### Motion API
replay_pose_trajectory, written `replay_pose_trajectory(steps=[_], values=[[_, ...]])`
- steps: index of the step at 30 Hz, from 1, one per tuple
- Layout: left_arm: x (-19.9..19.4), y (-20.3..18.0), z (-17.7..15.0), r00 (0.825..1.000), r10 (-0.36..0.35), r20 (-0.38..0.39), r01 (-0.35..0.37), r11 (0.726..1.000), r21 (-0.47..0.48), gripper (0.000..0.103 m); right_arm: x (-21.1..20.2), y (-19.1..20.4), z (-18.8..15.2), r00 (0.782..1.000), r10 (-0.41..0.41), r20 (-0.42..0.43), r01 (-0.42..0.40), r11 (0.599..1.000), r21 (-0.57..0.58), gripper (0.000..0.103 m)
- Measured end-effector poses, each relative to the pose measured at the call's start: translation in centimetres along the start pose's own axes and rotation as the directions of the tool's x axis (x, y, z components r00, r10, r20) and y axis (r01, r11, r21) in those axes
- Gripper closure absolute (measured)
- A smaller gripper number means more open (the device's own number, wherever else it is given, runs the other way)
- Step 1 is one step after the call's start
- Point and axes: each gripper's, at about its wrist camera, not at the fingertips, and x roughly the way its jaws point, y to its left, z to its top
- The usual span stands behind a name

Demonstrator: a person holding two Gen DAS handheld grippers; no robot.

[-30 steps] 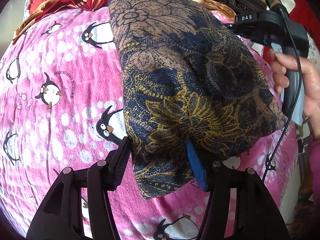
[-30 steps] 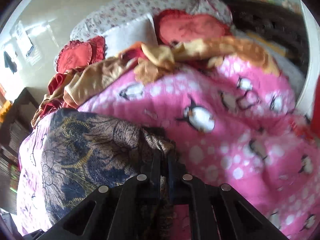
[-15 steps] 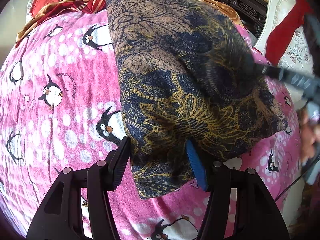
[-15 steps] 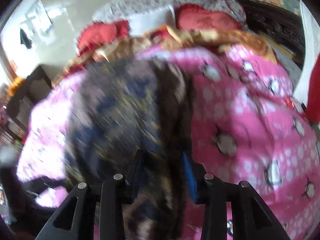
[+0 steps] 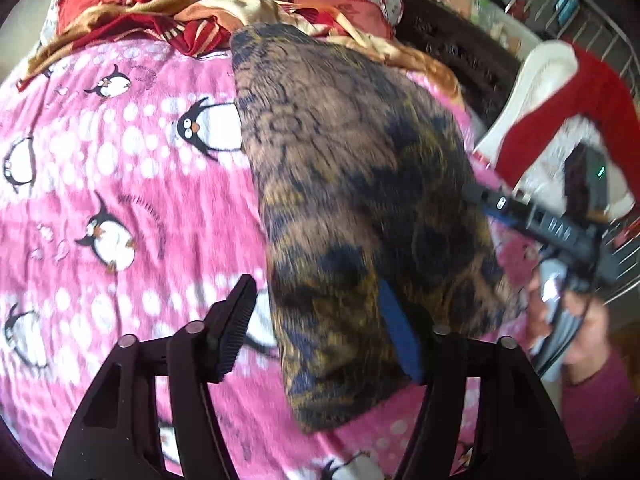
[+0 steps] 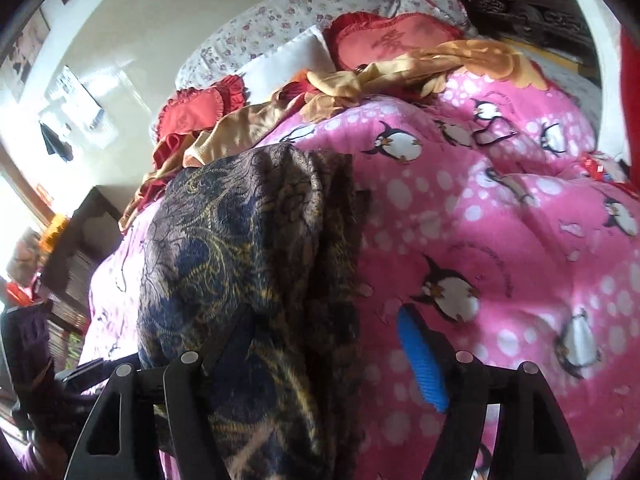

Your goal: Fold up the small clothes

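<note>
A folded dark blue, brown and gold patterned garment (image 5: 352, 200) lies on the pink penguin blanket (image 5: 120, 200). My left gripper (image 5: 320, 332) is open, its jaws on either side of the garment's near end; cloth covers part of the blue pad. My right gripper (image 6: 332, 344) is open at the garment's (image 6: 248, 264) other edge, with cloth draped over its left finger and the blue pad (image 6: 422, 360) bare over the blanket (image 6: 500, 220). The right gripper also shows in the left wrist view (image 5: 476, 196), at the garment's right edge.
Red and gold cloths and red pillows (image 5: 160, 12) are piled at the head of the bed, also in the right wrist view (image 6: 360, 72). A white chair with a red cloth (image 5: 560, 112) stands at the right. Dark carved furniture (image 5: 452, 48) is behind.
My right gripper let go of the garment's corner, opened wide and swung to its edge. The left gripper stayed open and the view pulled back a little.
</note>
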Motion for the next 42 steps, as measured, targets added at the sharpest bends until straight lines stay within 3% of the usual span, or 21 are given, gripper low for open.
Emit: replay_pose_trajectory(steps=[6,10,15,17,18,20,23,26,34,42], values=[[2.3,2.3,2.0,0.987,-0.162,-0.015,0.159,0.981,-0.106,0.029,2.3,-1.1,1.2,0.993,0.12,-0.021,-0.118,0.992,0.049,0.029],[4.3,2.4,2.6,0.983,-0.177,-0.045,0.17,0.977,-0.129,0.027,3.4,-0.8,1.6,0.982,0.188,-0.035,-0.186,0.981,0.051,0.029],[4.8,1.6,3.5,0.986,-0.16,-0.038,0.154,0.981,-0.115,0.022,4.3,0.1,1.7,0.984,0.168,-0.049,-0.169,0.986,0.001,0.028],[4.9,1.1,3.5,0.988,-0.151,-0.036,0.147,0.984,-0.104,0.022,4.0,0.4,1.7,0.986,0.162,-0.051,-0.163,0.987,-0.015,0.044],[5.0,0.8,3.6,0.989,-0.147,-0.034,0.143,0.985,-0.097,0.023,3.8,0.7,1.8,0.987,0.152,-0.046,-0.153,0.988,-0.026,0.047],[4.9,0.5,3.4,0.991,-0.133,-0.024,0.131,0.988,-0.083,0.038,3.3,1.2,1.7,0.99,0.134,-0.037,-0.136,0.99,-0.046,0.057],[4.5,-0.1,3.5,0.993,-0.118,-0.011,0.117,0.991,-0.066,0.058,2.2,2.6,1.4,0.994,0.106,-0.013,-0.107,0.99,-0.092,0.064],[3.4,-0.4,3.2,0.995,-0.101,0.003,0.101,0.994,-0.043,0.067,1.3,3.8,1.3,0.995,0.095,0.002,-0.095,0.989,-0.117,0.066],[-0.9,-2.6,2.0,0.998,-0.05,0.044,0.048,0.998,0.027,0.069,-1.4,6.5,0.6,0.991,0.131,0.015,-0.128,0.985,-0.112,0.067],[-6.1,-2.1,-1.7,0.999,0.018,0.04,-0.019,1.0,0.023,0.069,-2.9,10.5,-2.4,0.982,0.18,-0.049,-0.185,0.977,-0.103,0.067]])
